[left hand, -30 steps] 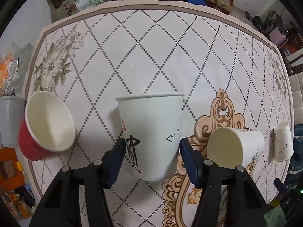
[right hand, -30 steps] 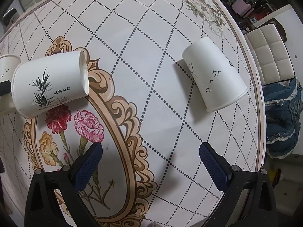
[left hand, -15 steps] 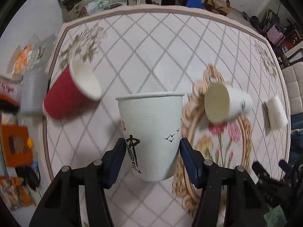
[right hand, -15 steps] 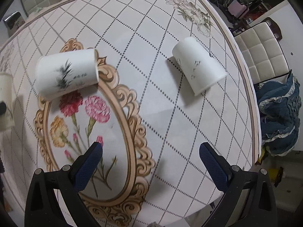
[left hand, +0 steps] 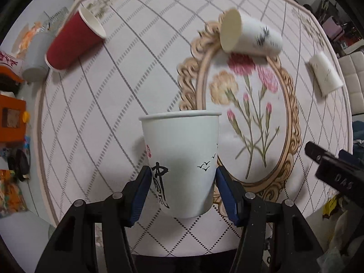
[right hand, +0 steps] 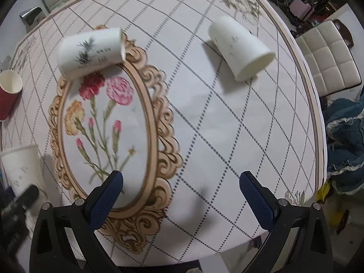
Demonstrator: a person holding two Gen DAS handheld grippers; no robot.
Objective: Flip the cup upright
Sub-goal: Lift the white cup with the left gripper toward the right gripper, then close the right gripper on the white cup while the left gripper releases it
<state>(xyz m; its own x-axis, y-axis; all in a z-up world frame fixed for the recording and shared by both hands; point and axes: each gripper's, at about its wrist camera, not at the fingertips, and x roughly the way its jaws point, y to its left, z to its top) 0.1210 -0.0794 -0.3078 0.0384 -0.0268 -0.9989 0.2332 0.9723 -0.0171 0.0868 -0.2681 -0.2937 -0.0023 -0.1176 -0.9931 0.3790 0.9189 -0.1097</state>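
My left gripper [left hand: 183, 182] is shut on a white paper cup [left hand: 182, 159] with black calligraphy and small birds, held upright, mouth up, above the table's near edge; the cup also shows in the right wrist view [right hand: 21, 170]. My right gripper [right hand: 180, 190] is open and empty above the table's front part. On the table lie three cups on their sides: a white cup with a bamboo print [right hand: 91, 52] [left hand: 250, 34], a white cup with birds [right hand: 241, 50] [left hand: 325, 74], and a red cup [left hand: 75, 41] [right hand: 8, 93].
The round table [right hand: 204, 125] has a diamond-pattern cloth with a flower medallion [right hand: 107, 122]. A white chair [right hand: 329, 54] and a blue cloth [right hand: 345, 145] stand at the right. Clutter and an orange box [left hand: 11, 118] stand off the table's left edge. The right gripper shows in the left wrist view [left hand: 334, 173].
My left gripper has pulled back toward the table's near edge with the cup in it, so the lying cups look farther away. My right gripper has also drawn back.
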